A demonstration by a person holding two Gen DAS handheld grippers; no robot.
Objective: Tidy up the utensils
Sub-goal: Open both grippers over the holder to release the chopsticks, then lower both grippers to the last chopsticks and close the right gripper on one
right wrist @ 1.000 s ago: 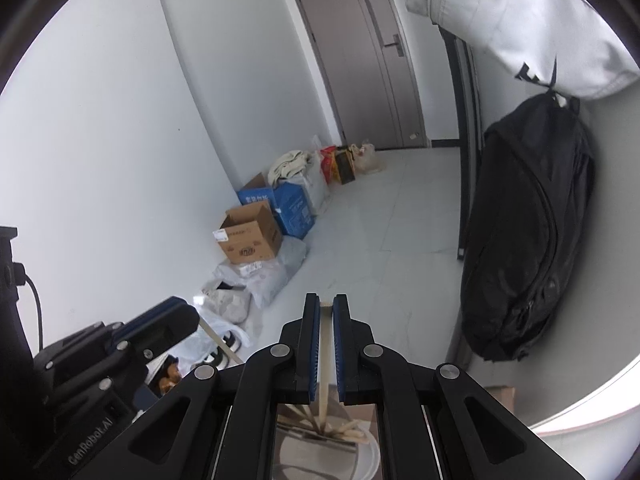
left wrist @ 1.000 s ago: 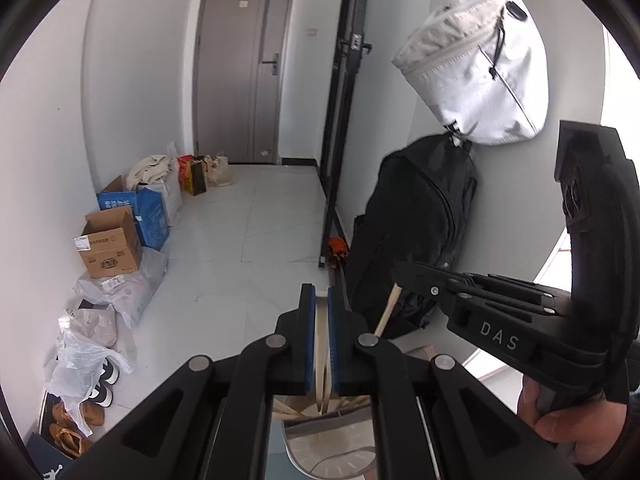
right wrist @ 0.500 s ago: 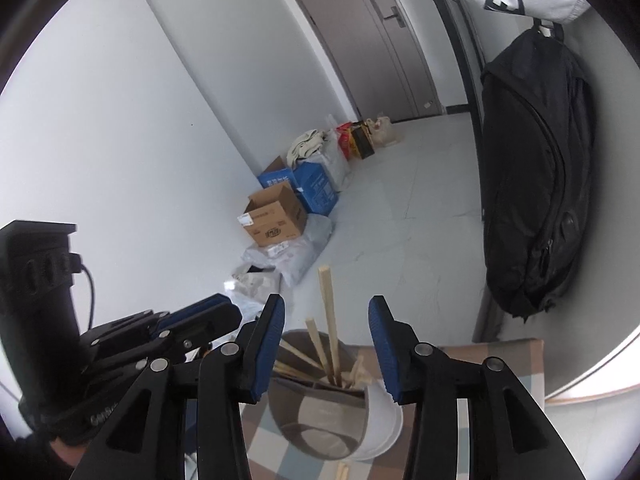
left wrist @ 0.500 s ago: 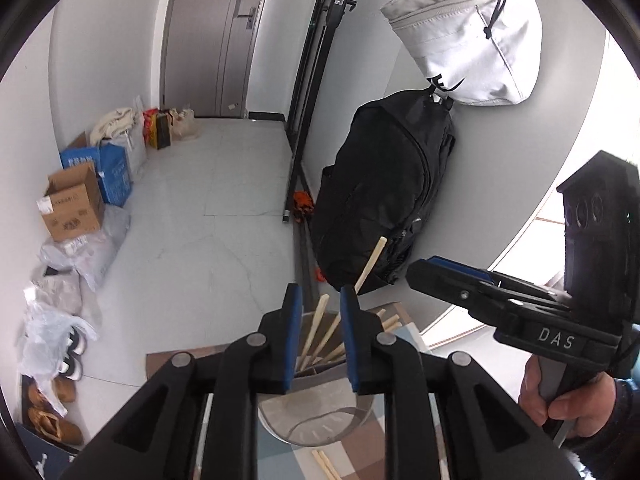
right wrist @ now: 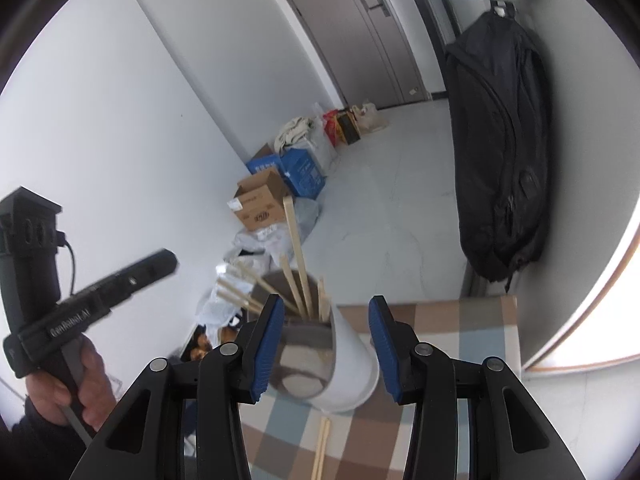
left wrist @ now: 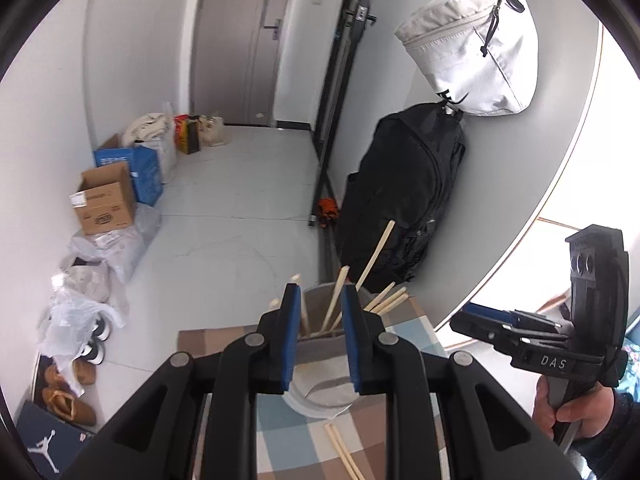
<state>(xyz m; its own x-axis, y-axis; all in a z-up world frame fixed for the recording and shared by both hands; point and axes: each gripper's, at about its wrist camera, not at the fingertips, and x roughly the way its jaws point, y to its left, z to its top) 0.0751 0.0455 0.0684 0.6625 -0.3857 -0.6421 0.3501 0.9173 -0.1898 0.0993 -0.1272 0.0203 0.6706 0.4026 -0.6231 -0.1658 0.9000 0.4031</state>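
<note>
Near me on the checked tablecloth (left wrist: 416, 320) stands a cup (right wrist: 352, 360) of chopsticks (right wrist: 298, 256); my left gripper (left wrist: 319, 332) and right gripper (right wrist: 326, 344) are opening, empty, boxes (left wrist: 106, 204) far left.

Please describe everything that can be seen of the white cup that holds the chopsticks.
The white cup is a round, smooth container, probably plastic or paper, with a darker grey inside. It stands on a checked cloth in beige, blue and white, near the table's far edge. Several pale wooden chopsticks stand in it, leaning outward at different angles. Two more chopsticks lie on the cloth just in front of its base. No tongs touch it.
</note>
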